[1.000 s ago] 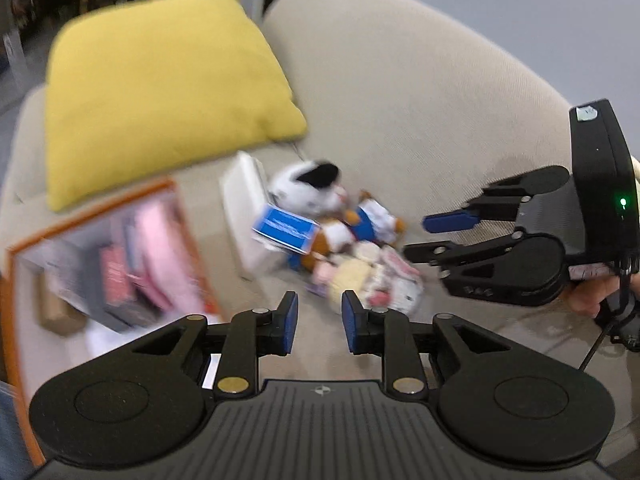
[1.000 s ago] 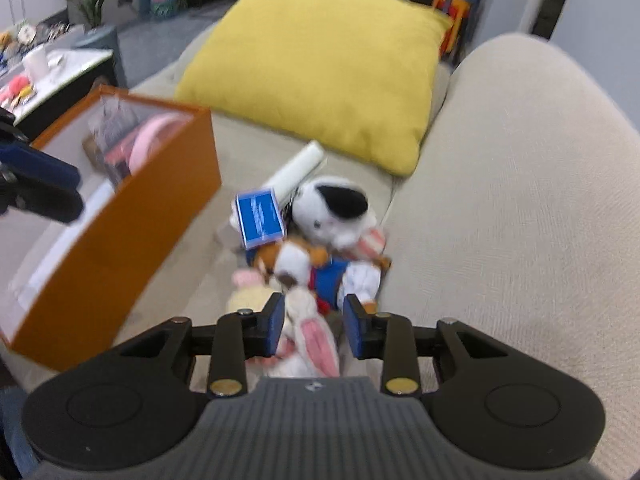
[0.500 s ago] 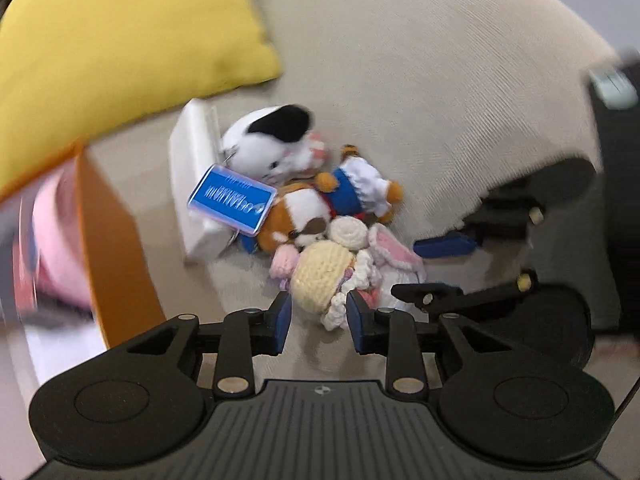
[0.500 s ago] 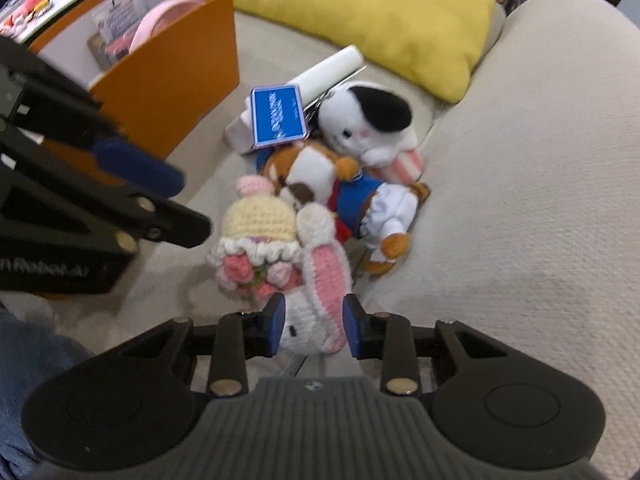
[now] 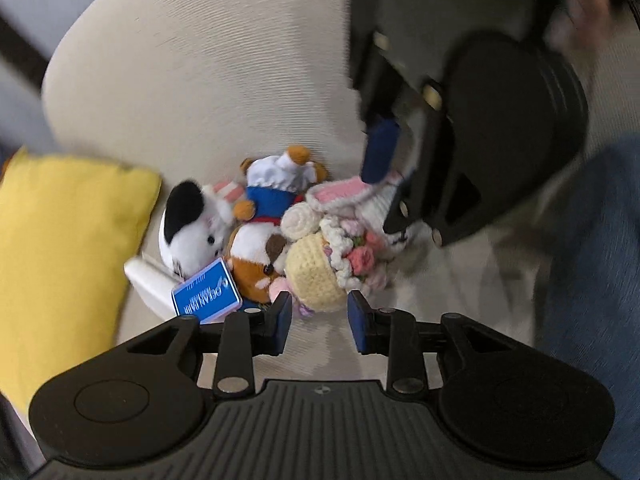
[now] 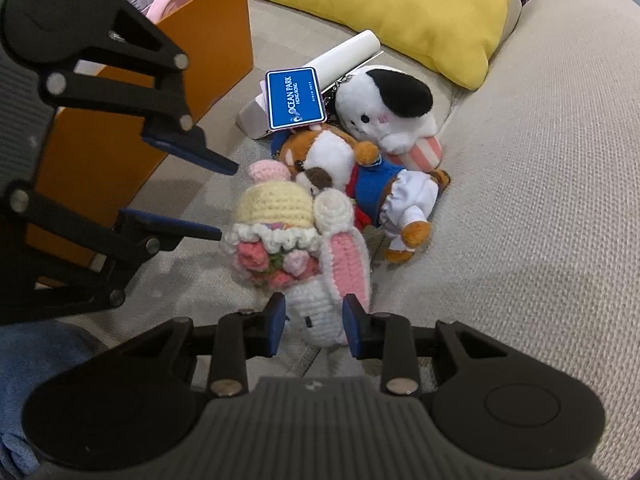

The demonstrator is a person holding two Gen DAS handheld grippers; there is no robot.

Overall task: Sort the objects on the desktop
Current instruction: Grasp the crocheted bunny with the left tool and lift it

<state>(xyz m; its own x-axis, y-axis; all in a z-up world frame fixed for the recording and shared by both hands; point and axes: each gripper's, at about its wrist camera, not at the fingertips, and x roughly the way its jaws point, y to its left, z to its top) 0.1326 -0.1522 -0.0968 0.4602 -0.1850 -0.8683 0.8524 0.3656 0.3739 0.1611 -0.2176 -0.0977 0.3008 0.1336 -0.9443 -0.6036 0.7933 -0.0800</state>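
Note:
A heap of soft toys lies on the beige sofa: a crocheted bunny [image 6: 316, 264] with a yellow hat and pink flowers, a brown-and-white plush in a blue outfit [image 6: 360, 176], and a white plush with a black ear [image 6: 384, 108]. A blue "Ocean Park" tag [image 6: 296, 98] and a white roll [image 6: 320, 68] lie behind them. My right gripper [image 6: 314, 322] is open, its fingers on either side of the bunny's white end. My left gripper [image 5: 320, 320] is open just short of the bunny's yellow hat [image 5: 316, 276]; it also shows in the right wrist view [image 6: 220, 200].
An orange box [image 6: 132, 132] holding pink items stands left of the toys. A yellow cushion [image 6: 392, 4] leans at the back of the sofa. The sofa's curved backrest [image 6: 560, 140] rises on the right. A denim-clad leg [image 5: 596, 280] is near the front edge.
Both grippers have closed in on the toy heap. The right gripper's fingers now straddle the bunny's white end. The left gripper swung round to face the bunny's hat.

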